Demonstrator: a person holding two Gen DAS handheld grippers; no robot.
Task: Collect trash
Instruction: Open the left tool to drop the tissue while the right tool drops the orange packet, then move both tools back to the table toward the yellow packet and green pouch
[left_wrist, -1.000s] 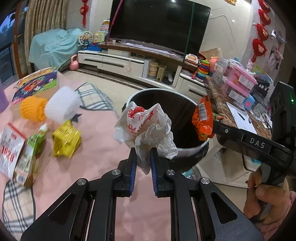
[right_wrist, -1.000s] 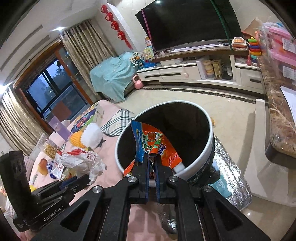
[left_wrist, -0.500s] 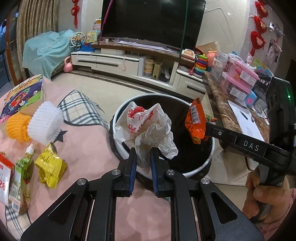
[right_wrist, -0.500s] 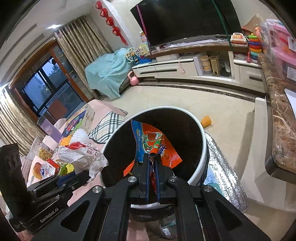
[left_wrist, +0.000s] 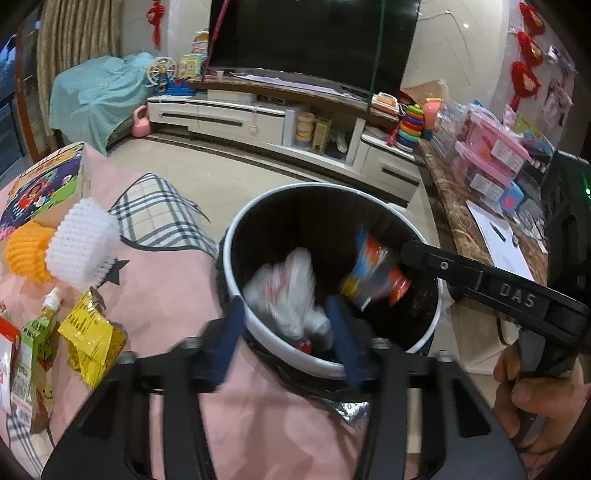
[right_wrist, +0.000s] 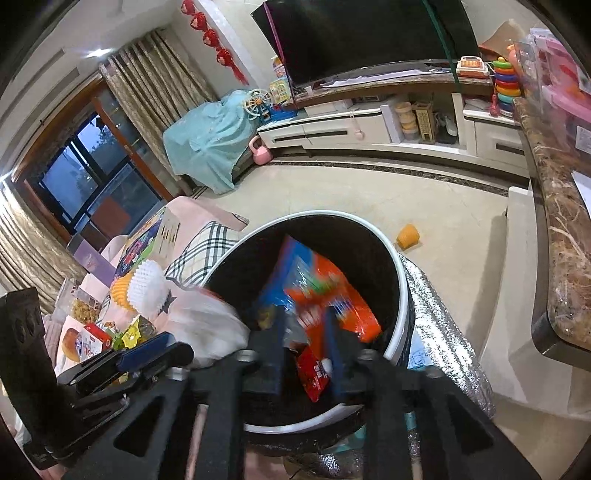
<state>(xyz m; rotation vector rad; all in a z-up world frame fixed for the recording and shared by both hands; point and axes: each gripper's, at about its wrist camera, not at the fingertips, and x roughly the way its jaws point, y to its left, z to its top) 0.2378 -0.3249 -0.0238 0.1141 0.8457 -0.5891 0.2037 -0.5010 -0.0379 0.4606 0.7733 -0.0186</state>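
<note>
Left fingers: blue rubber pads of the left gripper (left_wrist: 286, 338) have just been opening and stand spread; the crumpled white plastic bag with red print (left_wrist: 290, 295) lies between them, pads off it, blurred, dropping into the bin.
Right fingers: right gripper (right_wrist: 306, 352) has likewise just been opening; jaws apart, with the glossy orange-and-blue snack wrapper (right_wrist: 325, 291) loose between them and falling, also blurred.
Receptacle: round waste bin with white rim and black liner (left_wrist: 437, 310), directly under both grippers; a small red packet (right_wrist: 314, 371) already lies inside.
Remaining trash: crinkled yellow foil wrapper (left_wrist: 90, 338) and green spouted pouch (left_wrist: 31, 354) rest on the pink cloth-covered table (left_wrist: 166, 295), well apart from the bin.
Other items: white bristly brush block (left_wrist: 81, 245) touching an orange ribbed one (left_wrist: 26, 251); not judged trash.
Risk: light, springy bag may catch on the rim or on a pad and spill onto the cloth, since the left jaws straddle the bin's near edge.
Risk: slick wrapper could glance off the bag and hang over the rim.
</note>
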